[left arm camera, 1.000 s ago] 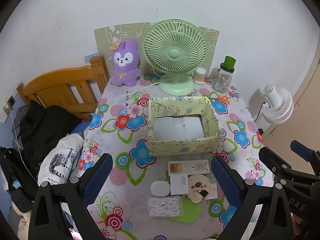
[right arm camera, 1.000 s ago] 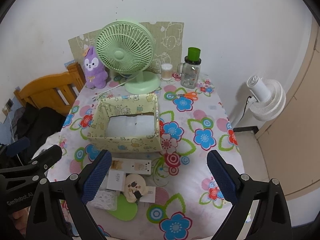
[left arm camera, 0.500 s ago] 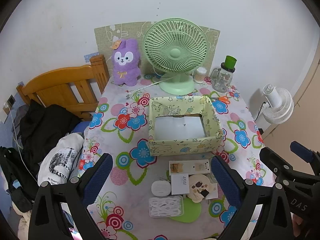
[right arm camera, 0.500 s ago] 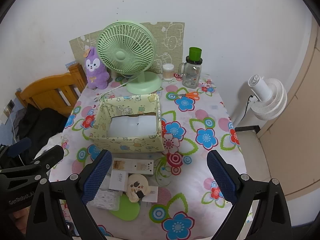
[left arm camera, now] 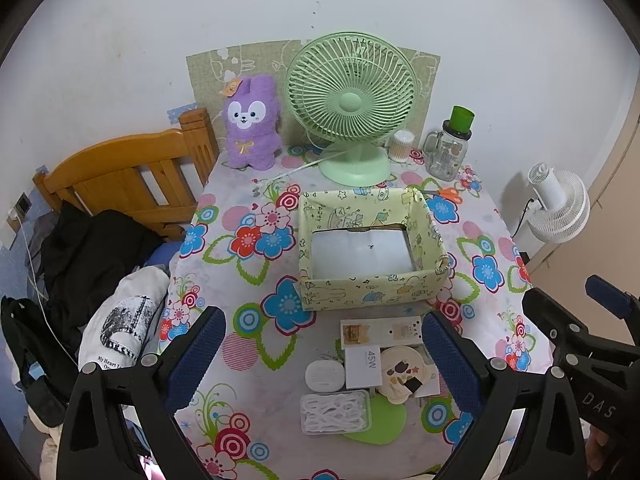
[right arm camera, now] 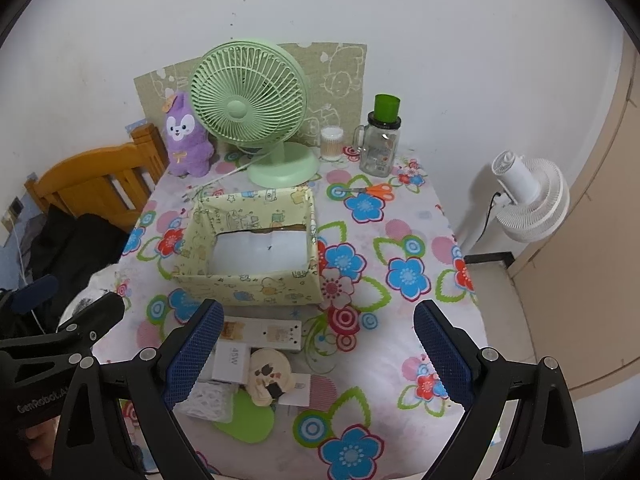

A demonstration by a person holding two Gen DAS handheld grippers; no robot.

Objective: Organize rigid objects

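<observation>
Hovering side by side above the counter (left arm camera: 248, 344), left claw (left arm camera: 322, 354) and right claw (right arm camera: 318, 344) both gape released, aimed at the yellow box (left arm camera: 370, 246)

Pale-yellow cartoon-print box (left arm camera: 372, 288), flower-patterned tablecloth (left arm camera: 240, 248) — mint-green fan (left arm camera: 350, 100), purple plush (left arm camera: 251, 122)
</observation>
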